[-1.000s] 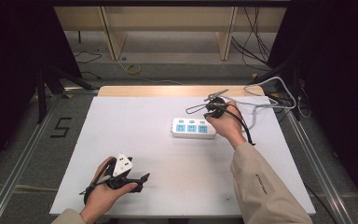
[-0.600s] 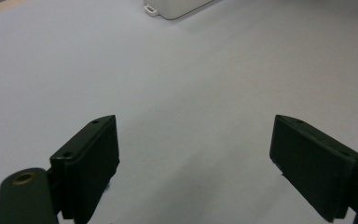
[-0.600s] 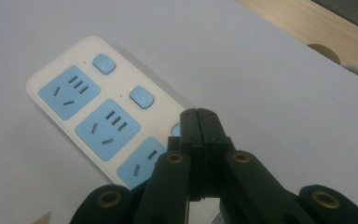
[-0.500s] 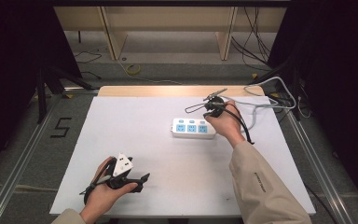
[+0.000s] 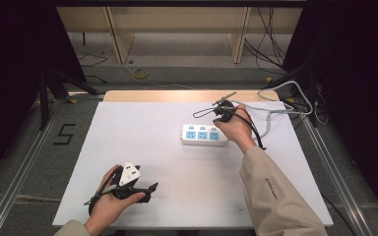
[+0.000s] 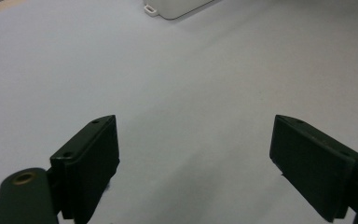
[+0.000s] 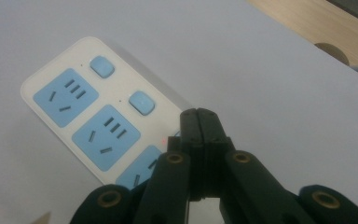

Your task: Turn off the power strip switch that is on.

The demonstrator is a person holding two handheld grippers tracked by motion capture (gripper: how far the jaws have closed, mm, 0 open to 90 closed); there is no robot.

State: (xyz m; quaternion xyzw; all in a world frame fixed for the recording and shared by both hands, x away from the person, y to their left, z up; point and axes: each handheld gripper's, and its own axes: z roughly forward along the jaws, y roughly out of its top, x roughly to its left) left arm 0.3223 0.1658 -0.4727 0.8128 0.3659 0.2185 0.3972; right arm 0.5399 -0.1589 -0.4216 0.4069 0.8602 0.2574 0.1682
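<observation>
2 grippers: right gripper (image 7: 200, 122), jaws pressed together, sits right over the power strip's (image 5: 204, 134) third switch; left gripper (image 5: 150, 188) gapes wide, far off.

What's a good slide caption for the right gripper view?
Shut right gripper poised over a white power strip beside a lit red light.

The left hand (image 5: 109, 196) holds the left gripper (image 6: 193, 168) low at the near left, its jaws spread wide apart. The right arm (image 5: 275, 191), sleeved, reaches forward; the right hand (image 5: 236, 129) holds the right gripper (image 7: 199, 122) with jaws pressed together, empty.
</observation>
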